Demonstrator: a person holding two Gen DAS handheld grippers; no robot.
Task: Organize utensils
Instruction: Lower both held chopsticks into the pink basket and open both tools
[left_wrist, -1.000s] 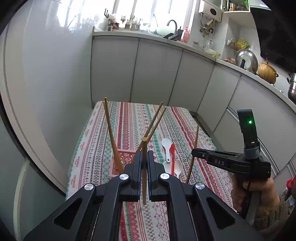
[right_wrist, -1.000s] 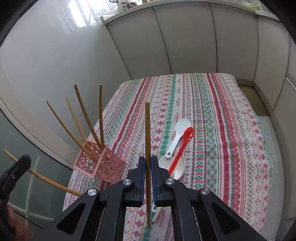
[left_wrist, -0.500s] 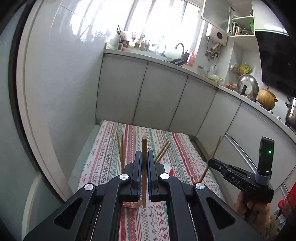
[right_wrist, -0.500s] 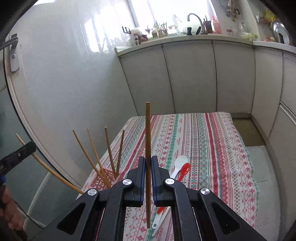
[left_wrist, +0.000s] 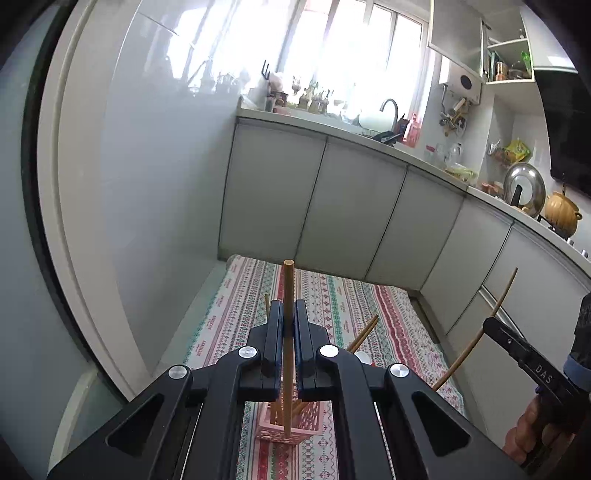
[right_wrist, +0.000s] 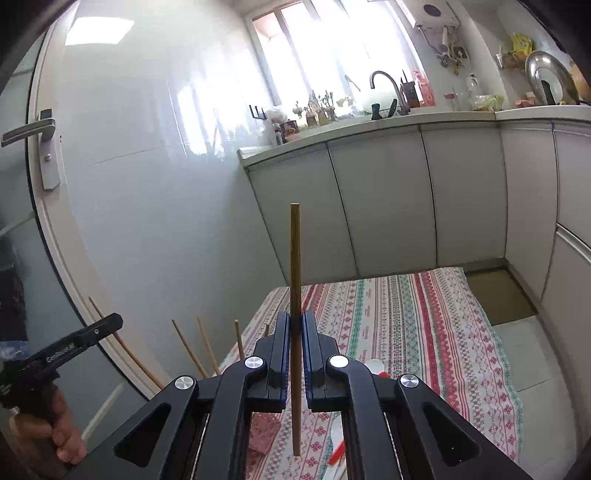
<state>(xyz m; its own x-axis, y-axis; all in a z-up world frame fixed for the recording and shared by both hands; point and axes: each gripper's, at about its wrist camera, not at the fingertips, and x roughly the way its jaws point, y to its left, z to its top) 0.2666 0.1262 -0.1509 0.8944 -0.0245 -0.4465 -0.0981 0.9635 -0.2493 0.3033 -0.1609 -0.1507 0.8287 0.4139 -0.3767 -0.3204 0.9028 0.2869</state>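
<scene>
Each of your claws is clamped on one upright wooden chopstick above the patterned counter.

Your left claw (left_wrist: 287, 325) grips its chopstick (left_wrist: 287, 295), whose lower end hangs over the pink basket (left_wrist: 295, 421) that holds more chopsticks (left_wrist: 364, 332). Your right claw (right_wrist: 295, 332) pinches a second chopstick (right_wrist: 294, 266) off to the basket's right, above the striped cloth (right_wrist: 424, 314), near a white spoon (right_wrist: 375, 366) and a red spoon (right_wrist: 337, 452) lying there.
</scene>
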